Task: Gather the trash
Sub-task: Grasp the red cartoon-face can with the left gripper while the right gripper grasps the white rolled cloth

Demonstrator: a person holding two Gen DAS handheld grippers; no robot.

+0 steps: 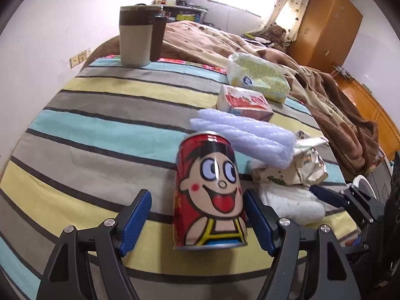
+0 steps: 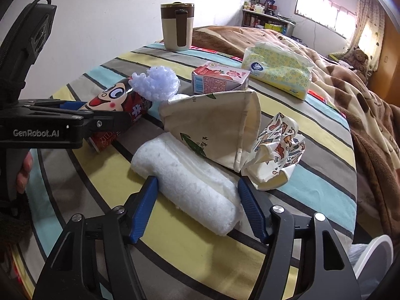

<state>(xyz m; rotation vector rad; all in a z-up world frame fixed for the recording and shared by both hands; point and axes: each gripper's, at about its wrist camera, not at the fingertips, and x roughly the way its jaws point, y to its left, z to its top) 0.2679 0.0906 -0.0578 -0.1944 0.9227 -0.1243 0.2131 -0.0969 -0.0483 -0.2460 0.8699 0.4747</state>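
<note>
A red drink can (image 1: pixel 210 192) with a cartoon face stands on the striped bedspread (image 1: pixel 100 130) between the fingers of my left gripper (image 1: pixel 198 220); the jaws are open, a gap shows on the left side. The can also shows in the right wrist view (image 2: pixel 117 102). My right gripper (image 2: pixel 197 208) is open around the near end of a white padded roll (image 2: pixel 190 187). Behind it lie a cream cloth bag (image 2: pixel 215 127), a crumpled paper cup (image 2: pixel 277 150), a lilac foam wrap (image 2: pixel 156 81) and a pink carton (image 2: pixel 220 78).
A brown-and-beige mug (image 2: pixel 177 28) stands at the far edge. A yellow tissue pack (image 2: pixel 277 67) lies beyond the carton. A brown blanket (image 2: pixel 350 87) covers the bed to the right. A white bin rim (image 2: pixel 375 255) shows at lower right.
</note>
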